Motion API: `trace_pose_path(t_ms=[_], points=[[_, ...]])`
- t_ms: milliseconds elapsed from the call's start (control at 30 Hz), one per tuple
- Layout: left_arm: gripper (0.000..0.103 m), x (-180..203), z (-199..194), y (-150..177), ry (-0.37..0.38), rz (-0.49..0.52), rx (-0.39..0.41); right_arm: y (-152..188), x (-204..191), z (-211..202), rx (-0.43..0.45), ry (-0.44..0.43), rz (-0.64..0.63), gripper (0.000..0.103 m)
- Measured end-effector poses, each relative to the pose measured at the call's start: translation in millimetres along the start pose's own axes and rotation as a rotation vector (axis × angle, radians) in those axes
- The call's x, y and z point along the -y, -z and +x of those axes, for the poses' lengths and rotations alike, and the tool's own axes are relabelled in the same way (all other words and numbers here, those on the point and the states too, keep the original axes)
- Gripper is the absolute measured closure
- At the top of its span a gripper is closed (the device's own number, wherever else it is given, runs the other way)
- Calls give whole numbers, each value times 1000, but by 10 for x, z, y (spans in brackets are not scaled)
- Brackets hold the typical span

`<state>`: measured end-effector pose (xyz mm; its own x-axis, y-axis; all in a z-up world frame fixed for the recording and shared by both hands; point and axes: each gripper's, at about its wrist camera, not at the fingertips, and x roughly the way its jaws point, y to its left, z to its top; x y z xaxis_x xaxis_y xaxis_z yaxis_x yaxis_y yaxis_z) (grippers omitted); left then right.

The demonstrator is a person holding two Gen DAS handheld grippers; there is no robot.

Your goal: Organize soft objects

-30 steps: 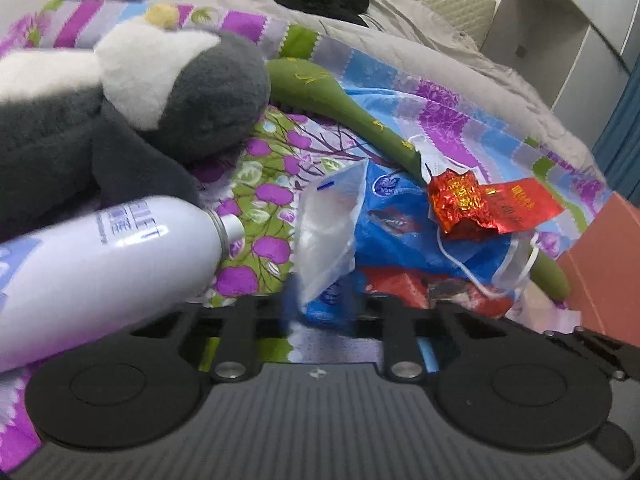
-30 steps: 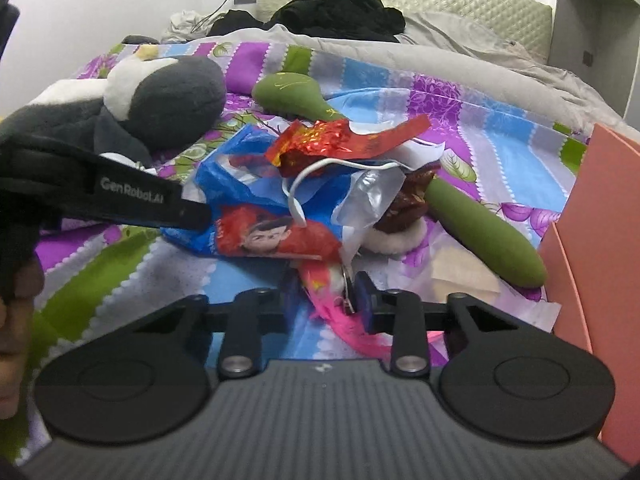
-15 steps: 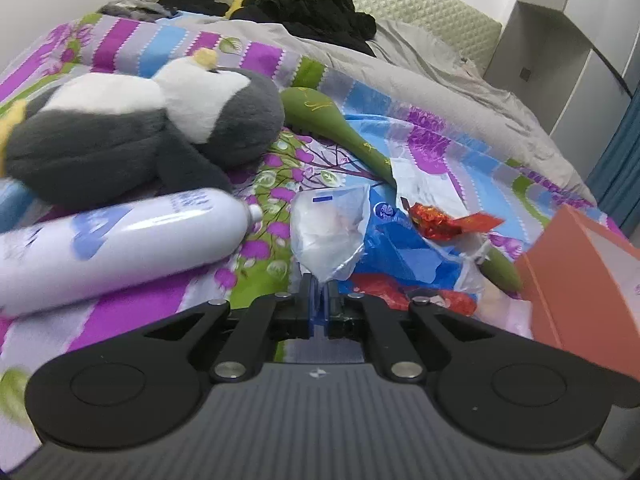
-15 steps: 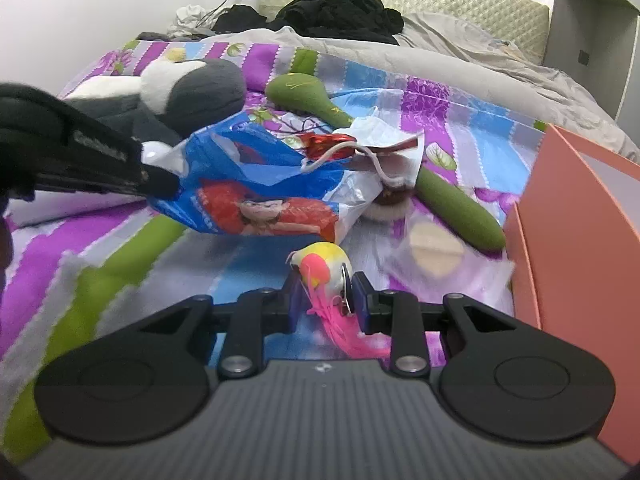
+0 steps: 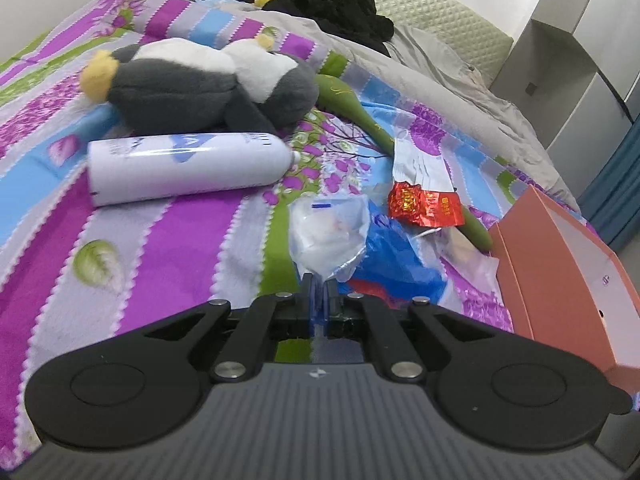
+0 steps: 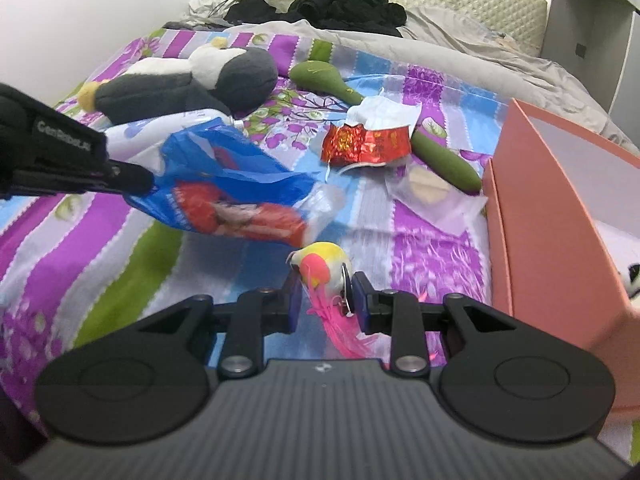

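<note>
My left gripper (image 5: 319, 282) is shut on the corner of a blue and red plastic bag (image 5: 332, 240) and holds it up off the bed; the bag (image 6: 236, 196) and the left gripper (image 6: 140, 178) also show in the right wrist view. My right gripper (image 6: 325, 284) is shut on a small yellow and pink toy bird (image 6: 322, 268) with pink tail feathers, just left of the orange box (image 6: 560, 208). A grey and white plush penguin (image 5: 200, 80) lies at the back left.
A white spray bottle (image 5: 188, 166) lies beside the penguin. A green gourd-shaped toy (image 6: 384, 120), a red foil packet (image 6: 366, 146) and a clear pouch (image 6: 432, 196) lie on the striped bedspread (image 5: 160, 264). Dark clothes (image 6: 344, 4) are heaped by the headboard.
Both grippers have lifted and pulled back. The left one raised the bag clear of the red packet and pouch; the right one raised the toy bird and moved toward the orange box.
</note>
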<state>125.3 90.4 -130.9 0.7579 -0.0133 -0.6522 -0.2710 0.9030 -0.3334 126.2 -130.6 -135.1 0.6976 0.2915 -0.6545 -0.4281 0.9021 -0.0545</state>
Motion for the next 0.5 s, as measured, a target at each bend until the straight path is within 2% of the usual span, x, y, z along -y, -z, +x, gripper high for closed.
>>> trace_pose_path(t_ms=[167,433,500], points=[[99,-112,-246,151,-11,6,-10,105,17,-173,-6,20,10,72],[98,-303,-371,459,-8,-15,-76,217,90,-275,-25,59,41,71],[98,-368,-345,494,11,-51,-104,245,119,-258,-42,54,64,66]])
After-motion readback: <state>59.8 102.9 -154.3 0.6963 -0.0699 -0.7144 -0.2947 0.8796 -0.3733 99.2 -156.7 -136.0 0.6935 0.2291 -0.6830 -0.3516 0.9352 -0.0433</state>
